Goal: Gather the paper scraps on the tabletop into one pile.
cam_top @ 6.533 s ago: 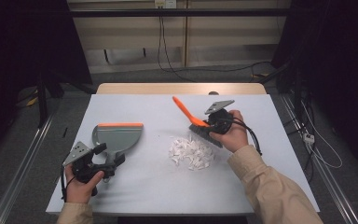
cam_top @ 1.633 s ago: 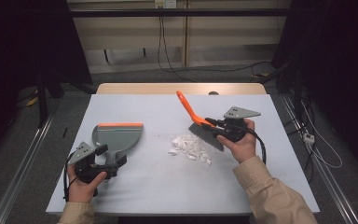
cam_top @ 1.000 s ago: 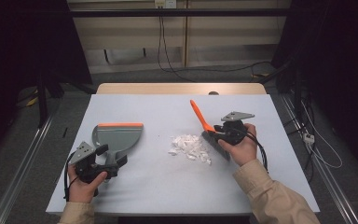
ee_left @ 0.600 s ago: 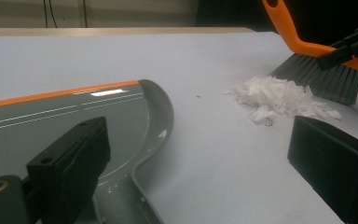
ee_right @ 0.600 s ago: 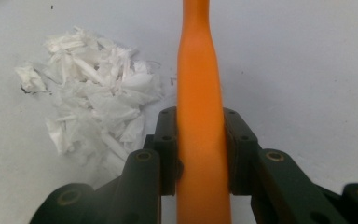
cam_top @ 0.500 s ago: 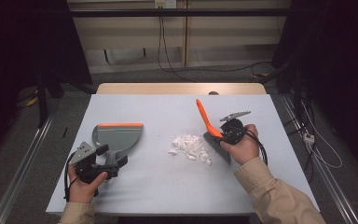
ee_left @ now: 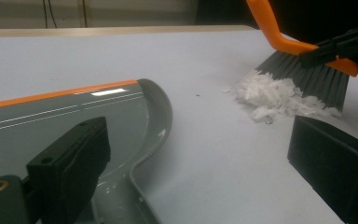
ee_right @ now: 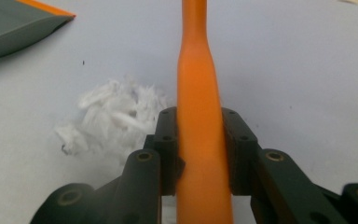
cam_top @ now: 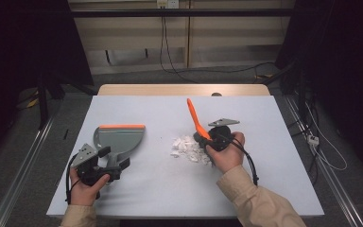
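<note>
A grey dustpan (cam_top: 120, 138) with an orange lip lies on the left of the white table (cam_top: 160, 189). My left gripper (cam_top: 109, 163) sits at its handle end; in the left gripper view the left gripper (ee_left: 200, 154) stands open, one jaw over the dustpan (ee_left: 74, 116). A pile of white paper scraps (cam_top: 186, 149) lies mid-table. My right gripper (cam_top: 209, 137) is shut on the orange handle of a brush (cam_top: 194, 117), whose grey bristles (ee_left: 307, 79) touch the right side of the scraps (ee_left: 279, 95). The right gripper (ee_right: 198, 126) clamps the handle (ee_right: 196, 84) beside the scraps (ee_right: 112, 116).
The table's front edge runs just below both hands. Cables (cam_top: 170, 47) hang behind the far edge, and one trails from the right gripper across the person's sleeve (cam_top: 250, 198). Bare tabletop lies between the dustpan and the scraps.
The right hand has carried the brush leftwards against the scraps, which have shifted slightly toward the dustpan. The left hand and dustpan have stayed put.
</note>
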